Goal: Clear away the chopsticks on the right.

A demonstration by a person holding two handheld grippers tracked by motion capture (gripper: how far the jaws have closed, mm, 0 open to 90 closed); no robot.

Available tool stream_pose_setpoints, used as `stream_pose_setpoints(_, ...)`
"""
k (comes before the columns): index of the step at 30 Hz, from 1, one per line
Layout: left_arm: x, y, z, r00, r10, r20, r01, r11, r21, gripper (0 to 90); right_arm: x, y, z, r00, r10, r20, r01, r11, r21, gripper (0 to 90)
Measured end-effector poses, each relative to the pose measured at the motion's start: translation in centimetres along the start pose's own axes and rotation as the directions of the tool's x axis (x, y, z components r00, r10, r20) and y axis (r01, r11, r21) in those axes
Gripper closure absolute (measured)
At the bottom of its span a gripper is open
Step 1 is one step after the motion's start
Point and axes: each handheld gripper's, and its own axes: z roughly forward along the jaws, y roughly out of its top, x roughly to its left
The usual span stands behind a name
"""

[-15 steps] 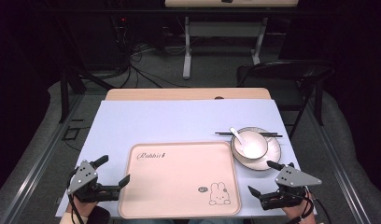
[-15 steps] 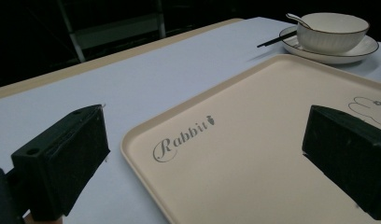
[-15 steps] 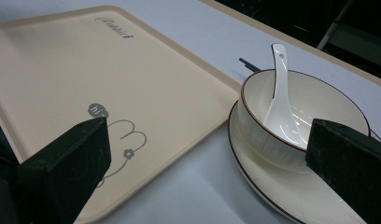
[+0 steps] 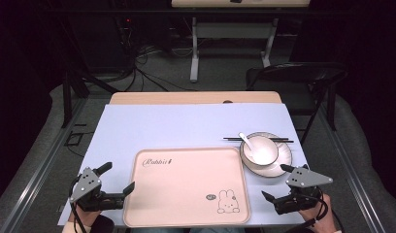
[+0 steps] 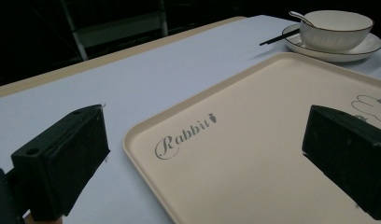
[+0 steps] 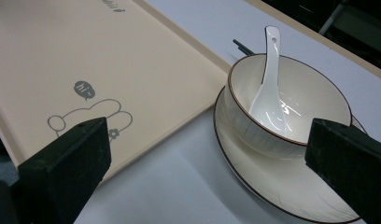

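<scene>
Both tongs stand wide open and hold nothing: the left tongs (image 4: 119, 179) sit at the near left corner of the tabletop (image 4: 186, 124) with one jaw just over the left rim of the tray (image 4: 186, 189), touching nothing as far as the high view shows, and the right tongs (image 4: 276, 182) hover off the tray's right edge, aimed at the crockery. By the look of it, the work has not begun. The beige rabbit-printed tray lies bare at the near middle of the pale blue tabletop. To its right, just beyond its far right corner, the saucer (image 4: 283, 165) rests on the tabletop with the white bowl (image 4: 259, 150) standing in it, the white spoon (image 6: 270, 88) leaning inside the bowl, and the black chopsticks (image 4: 278, 140) lying across the saucer's far rim. Judging from this layout, moving the dishes to the tray is all still to do, and the right tongs seem nearest to a first grasp.
</scene>
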Motion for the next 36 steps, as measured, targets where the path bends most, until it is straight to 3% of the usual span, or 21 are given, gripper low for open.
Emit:
stream_pose_setpoints(9, 0.0, -0.1, -0.1, 1.0, -0.005, -0.006, 0.005, 1.0, 0.003, 0.0, -2.7, 0.9, 0.2, 0.9979, -0.052, -0.04, 0.055, 0.993, 0.103, 0.0)
stream_pose_setpoints(10, 0.1, -0.1, -0.2, 1.0, -0.005, -0.007, 0.005, 1.0, 0.004, 0.0, -3.5, 1.1, 0.3, 0.9958, -0.08, -0.044, 0.085, 0.988, 0.13, 0.0)
stream_pose_setpoints(13, 0.0, -0.1, -0.1, 1.0, -0.005, -0.009, 0.005, 1.0, 0.007, 0.0, -4.7, 1.5, 0.5, 0.9919, -0.105, -0.072, 0.116, 0.981, 0.158, 0.0)
stream_pose_setpoints(21, -0.1, 0.1, 0.3, 1.0, 0.002, 0.004, -0.002, 0.9998, 0.022, 0.0, -8.8, 2.3, 1.1, 0.9789, -0.136, -0.152, 0.17, 0.956, 0.237, 0.0)
stream_pose_setpoints(31, 0.0, 0.1, 0.6, 0.9999, -0.004, 0.014, 0.004, 0.9998, 0.021, 0.0, -12.9, 3.7, 2.4, 0.9608, -0.168, -0.22, 0.235, 0.916, 0.325, 0.5)
stream_pose_setpoints(34, 0.1, 0.1, 0.5, 0.9998, -0.008, 0.02, 0.007, 0.9999, 0.016, 0.0, -14.0, 4.3, 3.1, 0.9474, -0.18, -0.265, 0.268, 0.898, 0.35, 2.6)
stream_pose_setpoints(35, 0.1, 0.1, 0.5, 0.9998, -0.008, 0.02, 0.007, 0.9999, 0.016, 0.0, -14.0, 4.3, 3.1, 0.9474, -0.18, -0.265, 0.268, 0.898, 0.35, 2.6)
stream_pose_setpoints(36, 0.1, 0.1, 0.5, 0.9998, -0.011, 0.019, 0.011, 0.9998, 0.015, 0.0, -14.8, 4.7, 3.5, 0.9433, -0.185, -0.275, 0.28, 0.889, 0.361, 1.6)
